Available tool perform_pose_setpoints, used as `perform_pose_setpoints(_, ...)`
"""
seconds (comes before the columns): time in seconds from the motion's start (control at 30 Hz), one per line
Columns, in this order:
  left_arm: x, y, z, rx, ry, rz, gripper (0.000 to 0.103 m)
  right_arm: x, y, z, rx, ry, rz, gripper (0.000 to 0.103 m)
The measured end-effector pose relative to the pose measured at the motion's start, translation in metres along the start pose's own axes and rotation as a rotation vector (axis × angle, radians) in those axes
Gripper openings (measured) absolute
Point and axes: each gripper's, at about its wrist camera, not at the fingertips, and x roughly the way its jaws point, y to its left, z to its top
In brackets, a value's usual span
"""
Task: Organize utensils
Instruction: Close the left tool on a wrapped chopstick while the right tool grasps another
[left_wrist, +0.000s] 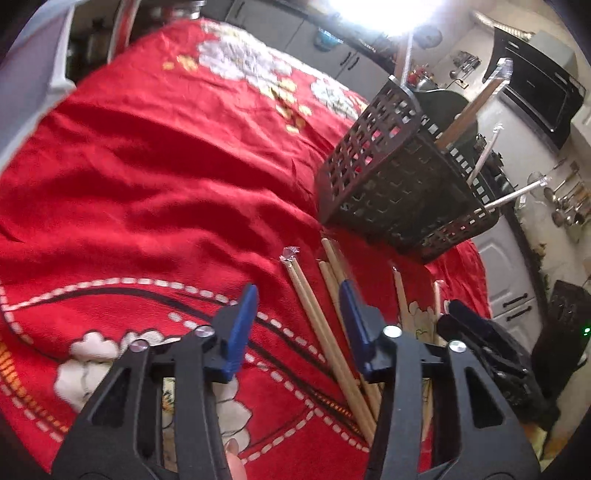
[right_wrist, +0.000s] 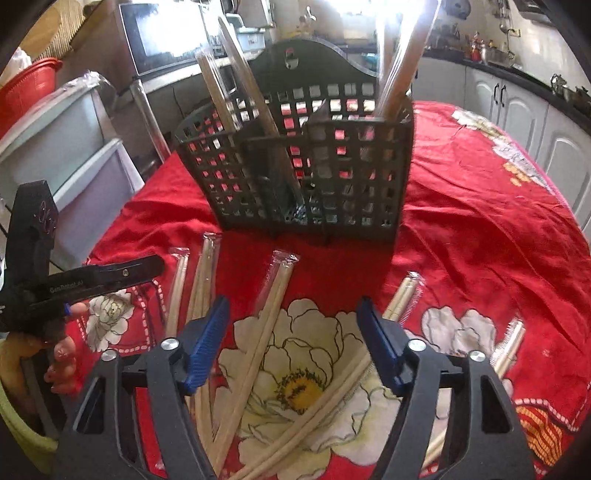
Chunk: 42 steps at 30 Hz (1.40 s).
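A black lattice utensil basket (right_wrist: 310, 173) stands on the red flowered tablecloth (right_wrist: 480, 221) and holds several wrapped chopstick pairs upright (right_wrist: 229, 96). It also shows in the left wrist view (left_wrist: 388, 173). Several wrapped wooden chopstick pairs (right_wrist: 266, 332) lie loose on the cloth in front of it; they also show in the left wrist view (left_wrist: 317, 317). My right gripper (right_wrist: 293, 339) is open and empty above these chopsticks. My left gripper (left_wrist: 299, 314) is open and empty, with chopsticks lying between its blue fingers (left_wrist: 240, 328). The left gripper shows at the left of the right wrist view (right_wrist: 92, 277).
More wrapped chopsticks (right_wrist: 509, 343) lie at the right on the cloth. A red bowl (right_wrist: 26, 88) and white bins (right_wrist: 62, 129) stand beyond the table's left edge. Kitchen cabinets (right_wrist: 517, 107) run behind the table. The right gripper's black body (left_wrist: 491, 350) sits beside the left one.
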Motion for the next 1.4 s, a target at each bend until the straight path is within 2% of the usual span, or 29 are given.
perform_pose_setpoints(0.1,0.010,0.003,0.005,-0.022,0.026,-0.012,0.028,0.008,0.001,0.004,0.002,0.019,0.003,0.062)
perform_pose_setpoints(0.53,0.028,0.002,0.024,-0.015,0.042,0.002,0.026,0.040,0.008,0.019,-0.021,0.080,-0.034,0.051)
perform_pose_setpoints(0.8,0.032,0.002,0.027,-0.003,0.039,0.014,0.021,0.057,0.014,0.027,-0.035,0.073,-0.057,0.048)
perform_pose_setpoints(0.9,0.034,0.002,0.027,0.003,0.037,0.025,0.017,0.062,0.016,0.029,-0.029,0.063,-0.063,0.043)
perform_pose_setpoints(1.07,0.035,0.004,0.028,0.007,0.034,0.033,0.011,0.065,0.017,0.030,-0.026,0.051,-0.055,0.023)
perform_pose_setpoints(1.17,0.034,0.005,0.027,0.003,0.030,0.033,0.008,0.063,0.016,0.032,-0.009,0.043,-0.032,0.016)
perform_pose_setpoints(1.27,0.029,0.005,0.025,-0.012,0.024,0.002,0.006,0.058,0.014,0.034,-0.006,0.030,-0.015,0.013)
perform_pose_setpoints(1.4,0.015,-0.005,0.022,0.014,-0.015,-0.025,0.004,0.041,0.009,0.036,0.013,-0.006,0.017,0.012)
